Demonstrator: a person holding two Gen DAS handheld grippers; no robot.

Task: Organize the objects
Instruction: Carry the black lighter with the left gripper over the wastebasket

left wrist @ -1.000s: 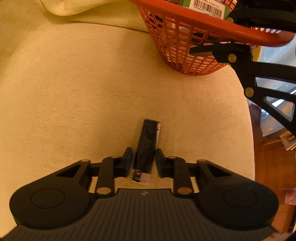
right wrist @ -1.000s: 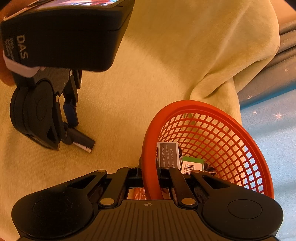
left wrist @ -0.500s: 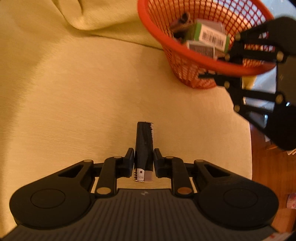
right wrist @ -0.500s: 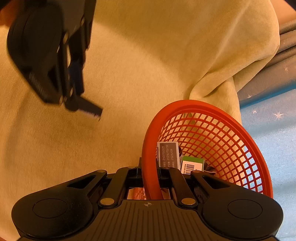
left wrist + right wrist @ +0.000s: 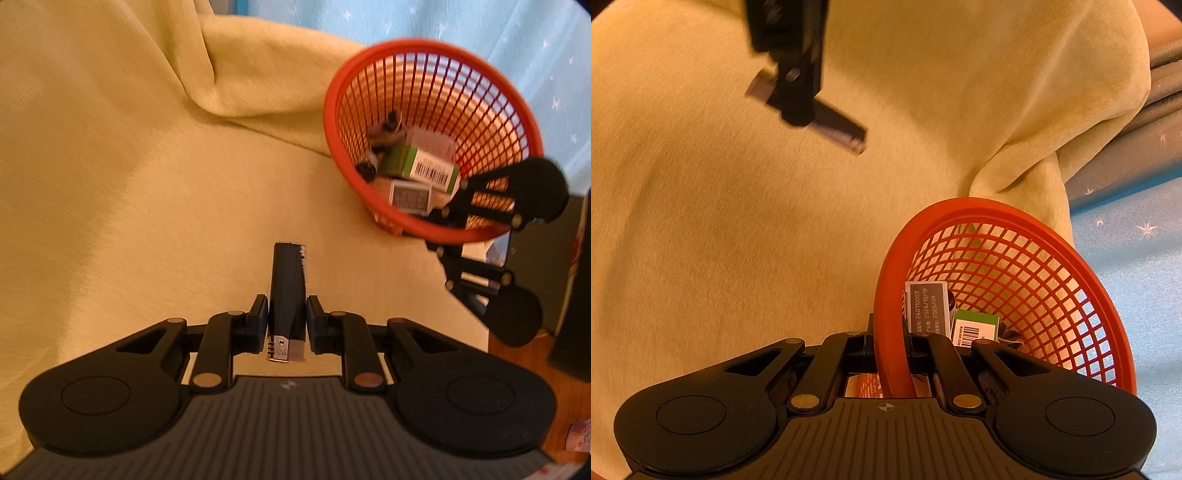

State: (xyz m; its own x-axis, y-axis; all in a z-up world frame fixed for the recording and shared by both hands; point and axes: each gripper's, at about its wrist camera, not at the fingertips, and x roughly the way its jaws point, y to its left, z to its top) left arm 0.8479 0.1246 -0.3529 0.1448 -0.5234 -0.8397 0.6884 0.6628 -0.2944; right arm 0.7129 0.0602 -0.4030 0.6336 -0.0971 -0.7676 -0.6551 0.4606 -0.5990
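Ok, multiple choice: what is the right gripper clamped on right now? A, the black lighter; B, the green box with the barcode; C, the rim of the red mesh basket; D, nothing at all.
C: the right gripper is shut on the rim of the red mesh basket, while the black lighter sits in the left gripper and the green box lies inside the basket.

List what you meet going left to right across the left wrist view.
Yellow cloth → black lighter held in the left gripper → red mesh basket → right gripper clamped on the basket's rim.
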